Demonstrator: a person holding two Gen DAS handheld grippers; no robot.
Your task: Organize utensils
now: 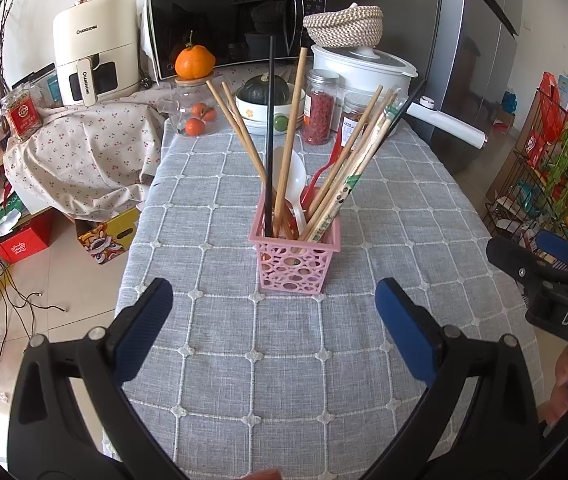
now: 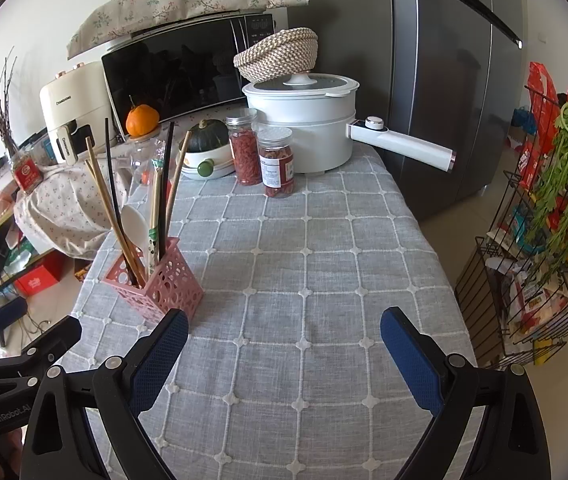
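Note:
A pink perforated utensil holder (image 1: 295, 258) stands upright on the grey checked tablecloth (image 1: 243, 360). It holds several wooden chopsticks (image 1: 290, 136), a black chopstick (image 1: 269, 140), a white spoon (image 1: 294, 178) and a red utensil (image 1: 318, 182). My left gripper (image 1: 273, 326) is open just in front of the holder, with nothing between its blue pads. In the right wrist view the holder (image 2: 159, 282) sits to the left, and my right gripper (image 2: 284, 354) is open over bare cloth beside it, holding nothing. The right gripper (image 1: 540, 262) also shows at the left view's right edge.
At the table's far end stand a white electric pot (image 2: 304, 128) with a long handle, two jars of red contents (image 2: 261, 158), a bowl with a green squash (image 2: 205, 152), a microwave (image 1: 235, 20) and an air fryer (image 1: 95, 48). A wire rack with greens (image 2: 544, 220) stands right of the table.

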